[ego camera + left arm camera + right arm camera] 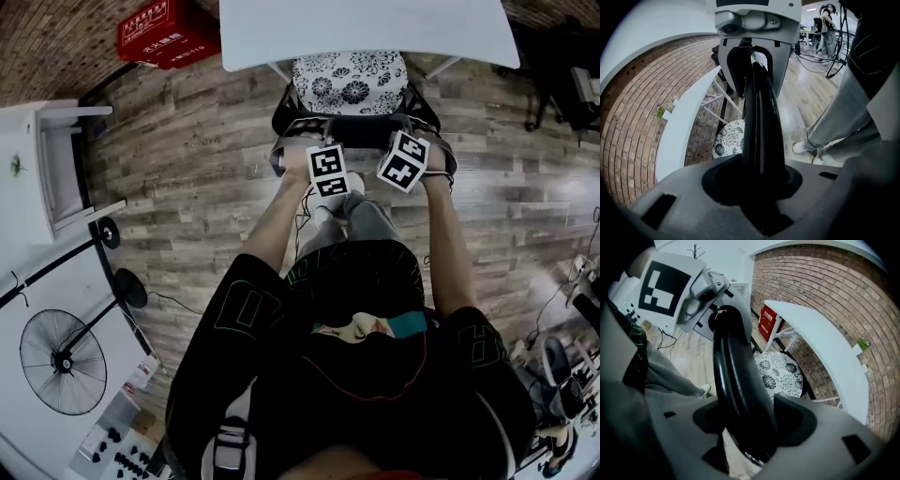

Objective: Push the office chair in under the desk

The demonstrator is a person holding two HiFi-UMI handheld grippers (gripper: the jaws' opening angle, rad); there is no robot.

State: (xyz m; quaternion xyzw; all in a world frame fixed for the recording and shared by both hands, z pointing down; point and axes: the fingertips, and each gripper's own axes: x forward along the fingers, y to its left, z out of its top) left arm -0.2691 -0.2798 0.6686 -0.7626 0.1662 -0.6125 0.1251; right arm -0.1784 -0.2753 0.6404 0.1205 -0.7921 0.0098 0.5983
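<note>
Two grippers sit side by side on the black backrest (pixel 757 122) of the office chair (pixel 356 127), held by a person standing directly behind it. The left gripper (pixel 759 185) is clamped on the backrest rim, which fills the gap between its jaws. The right gripper (pixel 750 427) straddles the same rim with its jaws set wide. A sliver of light shows beside the rim on one side, so its pads seem to stand off it rather than press, though the close view makes that hard to judge. The chair faces the white desk (pixel 366 33). Its floral seat (pixel 349 82) reaches partly under the desk's near edge, while the backrest stands clear of it over the wood floor (pixel 187 178). A red box (pixel 169 33) lies on the floor left of the desk, by the brick wall (pixel 56 37).
</note>
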